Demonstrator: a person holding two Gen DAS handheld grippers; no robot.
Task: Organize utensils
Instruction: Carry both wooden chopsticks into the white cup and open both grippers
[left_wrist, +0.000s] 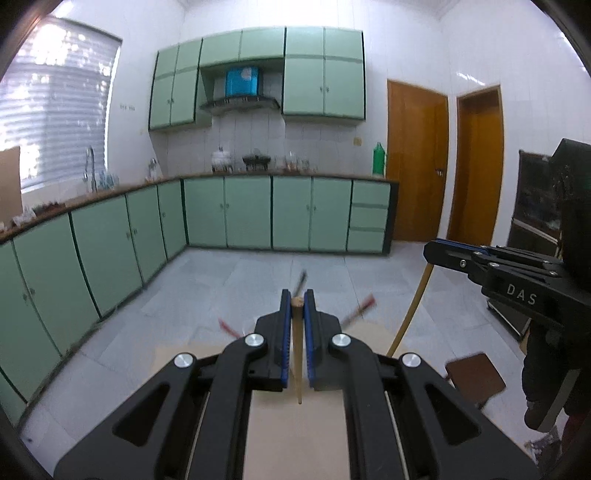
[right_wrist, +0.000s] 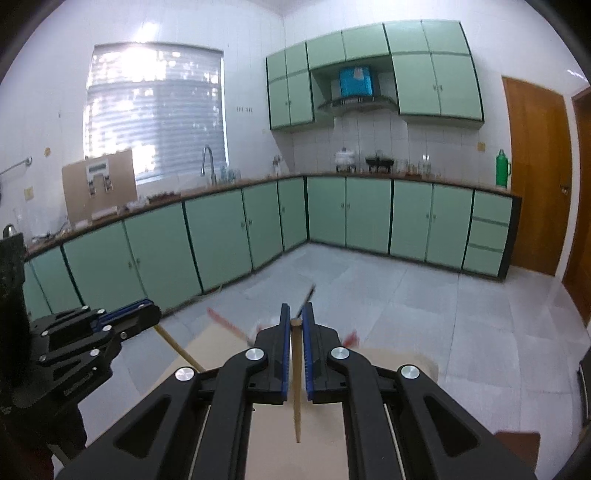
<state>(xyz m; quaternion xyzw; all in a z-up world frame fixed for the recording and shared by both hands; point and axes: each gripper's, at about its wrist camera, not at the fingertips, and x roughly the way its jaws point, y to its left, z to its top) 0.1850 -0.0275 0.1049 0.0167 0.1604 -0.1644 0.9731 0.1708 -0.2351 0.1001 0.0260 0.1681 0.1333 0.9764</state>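
I'm looking out over a kitchen: green cabinets (left_wrist: 236, 210) are running along the far walls ahead of both claws, a window with blinds (right_wrist: 155, 107) is sitting up and left of the right claw, and two brown doors (left_wrist: 417, 162) are standing off to the right of the left claw. Grey tiled floor (left_wrist: 229, 288) is spreading below and beyond the fingertips. A pale tabletop (right_wrist: 325, 435) is lying directly under both claws, near edge only.

Left claw (left_wrist: 297, 295) is clenched on a wooden chopstick (left_wrist: 297, 354); the stick is sitting between the blue pads (left_wrist: 283, 332), top end at the fingertips, thin end hanging down toward the tabletop. Right claw (right_wrist: 295, 310) is doing the same, gripping a second wooden chopstick (right_wrist: 296, 380), which is pointing down the same way.

Each claw is showing in the other's view: the right one (left_wrist: 430, 253) is off to the right of the left claw with its stick dangling below, and the left one (right_wrist: 155, 312) is off to the left.

Just past the fingertips I'm seeing blurred red-tipped sticks (left_wrist: 360, 308) and a dark one (left_wrist: 301, 280), fanning outward. Too smeared to tell what they're standing in.
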